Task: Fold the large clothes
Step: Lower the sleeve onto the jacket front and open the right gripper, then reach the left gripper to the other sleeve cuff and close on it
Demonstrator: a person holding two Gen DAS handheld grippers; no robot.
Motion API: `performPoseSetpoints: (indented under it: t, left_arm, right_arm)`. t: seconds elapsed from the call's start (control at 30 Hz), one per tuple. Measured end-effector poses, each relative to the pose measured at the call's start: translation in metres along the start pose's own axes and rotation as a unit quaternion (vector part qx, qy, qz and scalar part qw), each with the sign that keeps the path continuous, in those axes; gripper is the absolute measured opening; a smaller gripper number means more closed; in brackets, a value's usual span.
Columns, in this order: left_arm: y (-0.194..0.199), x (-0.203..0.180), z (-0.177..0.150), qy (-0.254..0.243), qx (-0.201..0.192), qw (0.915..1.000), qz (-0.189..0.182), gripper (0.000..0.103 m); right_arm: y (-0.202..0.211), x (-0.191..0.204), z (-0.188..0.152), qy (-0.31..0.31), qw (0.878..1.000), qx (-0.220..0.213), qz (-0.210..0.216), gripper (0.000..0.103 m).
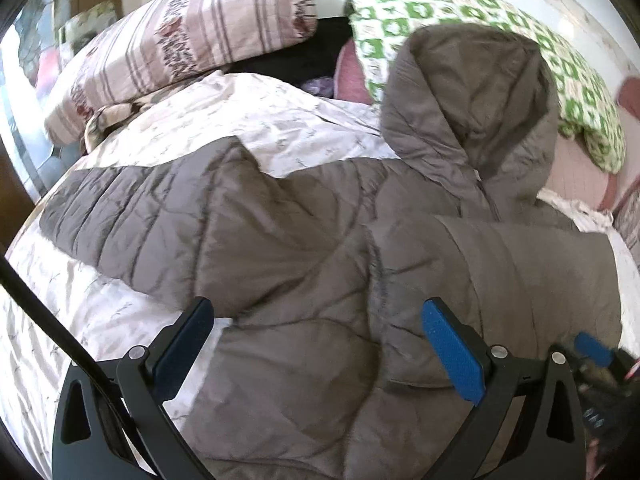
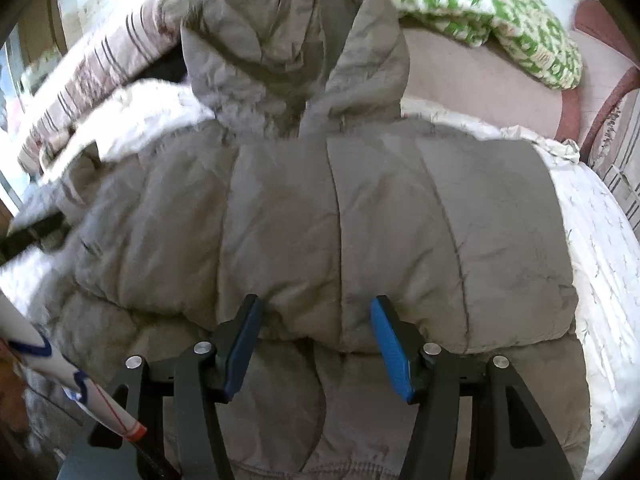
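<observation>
A grey-brown hooded puffer jacket (image 1: 304, 240) lies spread on the bed, hood (image 1: 472, 96) toward the pillows. One sleeve (image 1: 132, 216) stretches out to the left; the right sleeve is folded across the chest (image 1: 520, 280). My left gripper (image 1: 316, 328) is open and empty just above the jacket's lower body. In the right wrist view the jacket (image 2: 320, 220) fills the middle, with the folded sleeve (image 2: 460, 240) lying on top. My right gripper (image 2: 316, 328) is open and empty over the folded sleeve's cuff edge. The right gripper's blue tip also shows in the left wrist view (image 1: 592, 348).
A white patterned bedsheet (image 1: 80, 320) covers the bed. A striped pink pillow (image 1: 180, 44) lies at the back left, a green-and-white quilt (image 1: 520, 40) at the back right, with dark clothing (image 1: 296, 56) between them. A pink cushion (image 2: 480, 76) lies behind the hood.
</observation>
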State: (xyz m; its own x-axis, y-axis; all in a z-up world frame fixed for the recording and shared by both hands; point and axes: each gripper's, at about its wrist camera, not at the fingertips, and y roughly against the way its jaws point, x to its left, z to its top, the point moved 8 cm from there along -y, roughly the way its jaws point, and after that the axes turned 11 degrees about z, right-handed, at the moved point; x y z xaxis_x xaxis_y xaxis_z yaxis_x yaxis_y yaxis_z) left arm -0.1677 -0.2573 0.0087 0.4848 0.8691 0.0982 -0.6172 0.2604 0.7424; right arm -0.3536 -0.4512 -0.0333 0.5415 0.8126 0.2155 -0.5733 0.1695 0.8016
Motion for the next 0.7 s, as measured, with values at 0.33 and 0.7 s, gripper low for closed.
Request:
performPoseSetpoints:
  t: [0.33, 0.7]
  left_arm:
    - [0.006, 0.089, 0.035, 0.061, -0.021, 0.9978, 0.014, 0.103]
    - [-0.059, 0.302, 0.03, 0.234, 0.027, 0.9683, 0.084, 0.102]
  right_arm:
    - [0.003, 0.001, -0.003, 0.004, 1.0, 0.003, -0.003, 0.066]
    - [-0.002, 0.002, -0.004, 0.007, 1.0, 0.006, -0.01, 0.068]
